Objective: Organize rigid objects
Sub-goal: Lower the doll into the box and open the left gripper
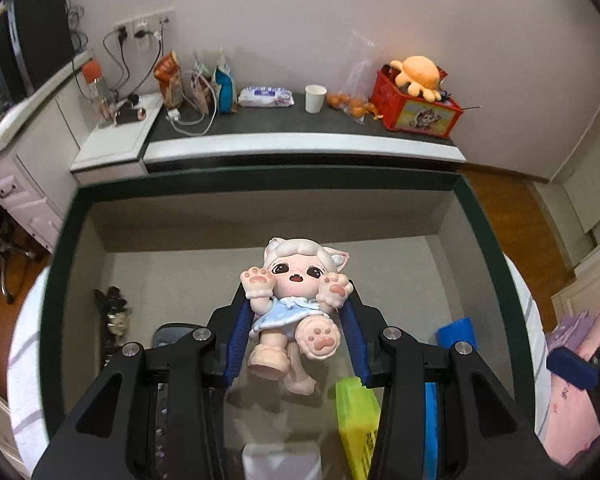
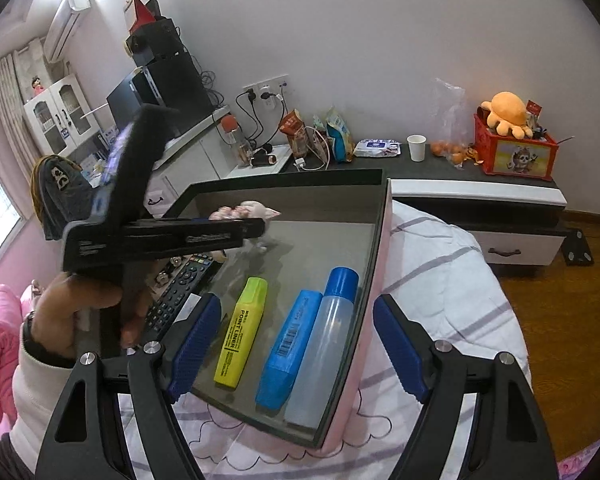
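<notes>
Two views are telling different halves: the left wrist is staring at the pale cat-eared doll in a blue dress (image 1: 296,304), while the right wrist is catching the yellow highlighter (image 2: 242,330), blue marker (image 2: 290,344) and clear blue-capped bottle (image 2: 324,340) lying in the dark-rimmed box (image 2: 374,240). The left gripper (image 1: 296,340) is clamping the doll between its blue pads above the box. The right gripper (image 2: 296,344) is gaping wide, empty, straddling the box's near corner.
</notes>
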